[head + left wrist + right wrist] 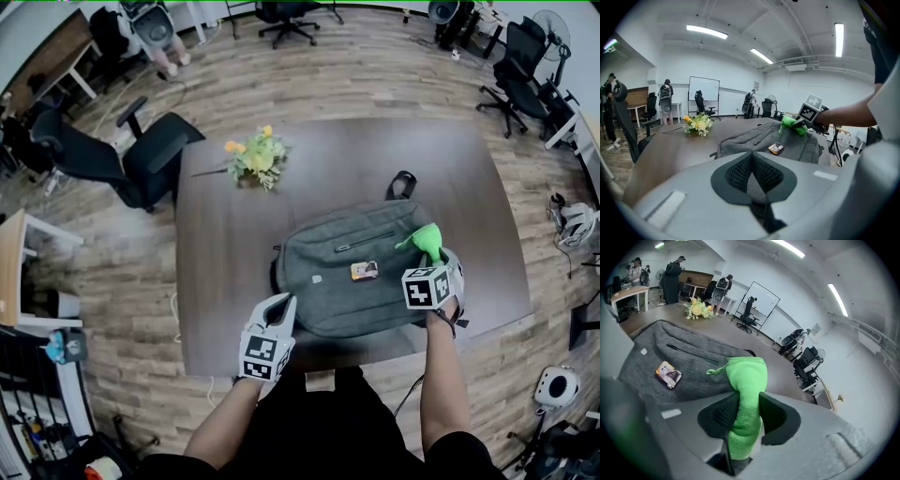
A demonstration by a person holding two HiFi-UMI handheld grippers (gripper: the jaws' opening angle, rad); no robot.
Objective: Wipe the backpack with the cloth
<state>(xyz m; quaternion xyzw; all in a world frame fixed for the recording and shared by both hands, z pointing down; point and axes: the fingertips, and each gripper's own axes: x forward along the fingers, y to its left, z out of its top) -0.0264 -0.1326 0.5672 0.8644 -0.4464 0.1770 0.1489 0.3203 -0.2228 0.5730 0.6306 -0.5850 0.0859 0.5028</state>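
Grey backpack (pixel 361 272) flat at centre of dark table (pixel 225 253), green cloth (pixel 429 240) clamped in right gripper (pixel 436 258) over bag's right end, left gripper (pixel 283 305) lower left, just beside bag's near corner, jaws together on nothing, flower bunch (pixel 255 157) upper left.

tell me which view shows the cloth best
Right gripper view: the cloth fills the centre, clamped in the right gripper. Head view shows a small tuft beyond that gripper; left gripper view shows it small and distant.
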